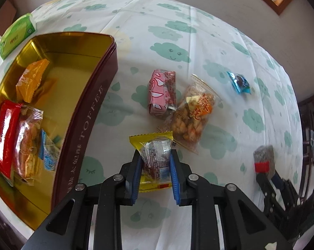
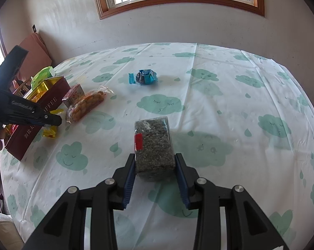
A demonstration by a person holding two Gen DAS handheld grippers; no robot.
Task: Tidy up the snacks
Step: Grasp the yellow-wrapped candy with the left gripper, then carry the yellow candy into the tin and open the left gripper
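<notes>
- Left wrist view: I see my left hand-held gripper (image 1: 155, 162) clamped on a yellow-edged snack packet (image 1: 155, 158), its blue pads pressing both sides of the clear wrapper.
- The packet sits just beside the right wall of the open toffee tin (image 1: 88, 112), over the cloud-print surface (image 1: 229, 41).
- Inside the tin lie an orange packet (image 1: 31, 79), a red packet (image 1: 4, 137), a clear bag of golden snacks (image 1: 28, 143) and a small blue-and-clear packet (image 1: 48, 154).
- Beyond my fingers, a pink-wrapped snack (image 1: 162, 91) touches a clear bag of fried twists (image 1: 192, 116); a small blue candy (image 1: 239, 82) lies well apart to the right.
- A green tissue pack (image 1: 16, 35) rests behind the tin's far corner.
- At the right edge, my right hand-held gripper (image 1: 265, 173) holds a dark block with a red label (image 1: 263, 160).
- Right wrist view: my right hand-held gripper (image 2: 155, 166) is clamped on the dark speckled block (image 2: 153, 148), held above the surface (image 2: 240, 104).
- The blue candy (image 2: 144, 77) lies ahead, alone.
- To the left, the fried twists (image 2: 86, 104) and pink snack (image 2: 73, 94) sit near the tin (image 2: 32, 125), with the left hand-held gripper (image 2: 52, 120) over the yellow packet (image 2: 50, 131) beside it.
</notes>
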